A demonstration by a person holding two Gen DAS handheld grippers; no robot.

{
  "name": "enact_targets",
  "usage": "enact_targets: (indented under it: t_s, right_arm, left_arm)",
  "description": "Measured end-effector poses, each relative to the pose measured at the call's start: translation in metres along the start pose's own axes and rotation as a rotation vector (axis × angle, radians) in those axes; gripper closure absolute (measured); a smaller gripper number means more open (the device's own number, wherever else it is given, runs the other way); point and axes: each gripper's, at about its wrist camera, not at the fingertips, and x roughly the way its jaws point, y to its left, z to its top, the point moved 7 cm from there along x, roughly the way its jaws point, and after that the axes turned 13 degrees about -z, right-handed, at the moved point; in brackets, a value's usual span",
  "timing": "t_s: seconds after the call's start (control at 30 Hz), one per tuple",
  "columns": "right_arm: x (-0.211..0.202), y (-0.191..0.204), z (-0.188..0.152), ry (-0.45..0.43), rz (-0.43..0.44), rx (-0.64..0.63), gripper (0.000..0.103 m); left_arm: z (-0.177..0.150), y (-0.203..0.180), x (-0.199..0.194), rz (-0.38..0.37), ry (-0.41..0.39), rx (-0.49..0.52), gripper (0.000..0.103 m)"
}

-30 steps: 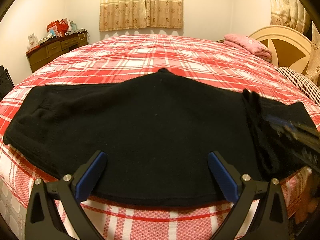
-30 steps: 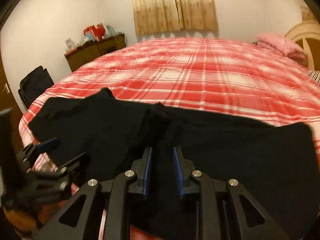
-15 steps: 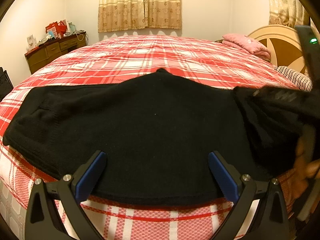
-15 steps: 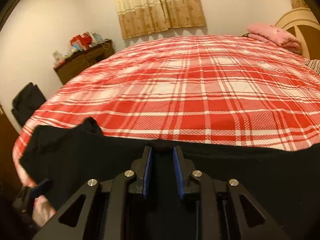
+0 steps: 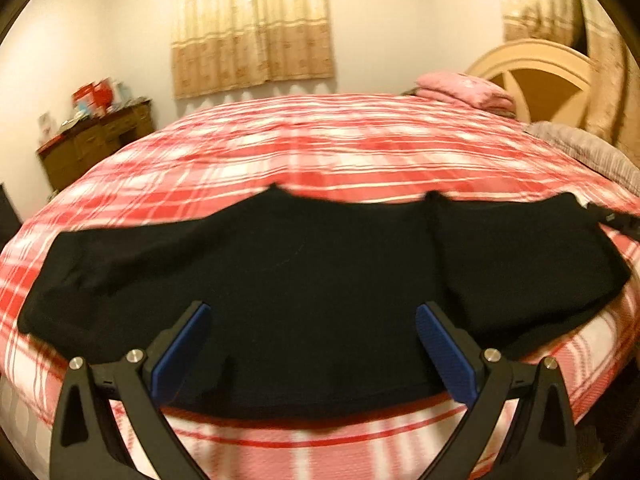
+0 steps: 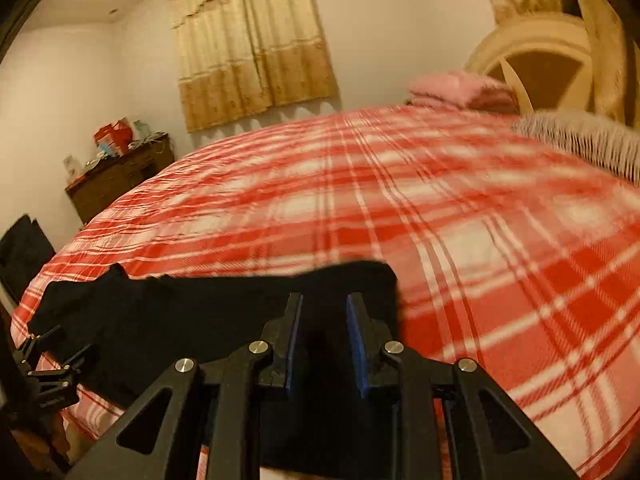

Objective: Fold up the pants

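Note:
Black pants lie stretched across the near edge of a bed with a red plaid blanket. My left gripper hovers open over their middle, its blue pads wide apart with nothing pinched. My right gripper is shut on the right end of the pants, with black cloth filling the narrow gap between its pads. That end is held over the blanket, and the rest trails off to the left. The left gripper shows at the lower left edge of the right wrist view.
A wooden dresser with clutter stands at the back left. Folded pink bedding and a striped pillow lie by the cream headboard. A dark chair stands left of the bed. Plaid blanket stretches beyond the pants.
My right gripper has swung to the right with the pants' end, pulling the bunched right part out flat. The left gripper stays open and has shifted a little.

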Motion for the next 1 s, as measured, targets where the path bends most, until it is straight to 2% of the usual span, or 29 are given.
enact_targets:
  t_s: [0.07,0.23,0.33,0.4,0.47,0.57,0.63,0.73,0.8,0.87,1.0]
  right_arm:
    - [0.014,0.0,-0.01,0.033,-0.021,-0.007,0.079]
    - [0.018,0.002,-0.016,-0.027,-0.061,-0.081,0.079]
    - [0.018,0.003,-0.019,-0.05,-0.077,-0.11,0.079]
    - [0.018,0.002,-0.018,-0.053,-0.07,-0.102,0.079]
    - [0.019,0.001,-0.018,-0.057,-0.061,-0.093,0.079]
    - [0.016,0.003,-0.016,-0.054,-0.081,-0.093,0.079]
    - [0.007,0.007,-0.011,-0.047,-0.09,-0.065,0.079]
    - [-0.013,0.028,-0.003,-0.1,-0.004,-0.062,0.078]
    - [-0.019,0.054,-0.002,-0.119,0.022,-0.113,0.066]
    - [-0.017,0.085,-0.006,-0.093,0.105,-0.134,0.06]
    - [0.0,0.126,-0.021,-0.004,0.187,-0.099,0.06]
  left_arm:
    - [0.009,-0.015,0.003,-0.029,-0.004,0.032,0.0]
    - [0.023,-0.045,0.022,-0.113,0.011,0.051,0.0]
    - [0.022,-0.058,0.041,-0.119,0.049,0.061,0.0]
    - [0.012,-0.056,0.057,-0.095,0.104,0.056,0.0]
    - [0.009,-0.051,0.055,-0.126,0.086,0.015,0.0]
    - [0.009,-0.047,0.048,-0.127,0.1,0.006,0.0]
    - [0.011,-0.042,0.04,-0.102,0.086,0.007,0.0]
    - [0.012,-0.021,0.018,-0.054,0.042,0.009,0.0]
    - [0.009,0.005,0.001,0.002,0.018,-0.016,0.0]
    - [0.005,0.031,-0.011,0.054,0.004,-0.058,0.0]
    - [-0.007,0.097,-0.044,0.202,-0.032,-0.19,0.0]
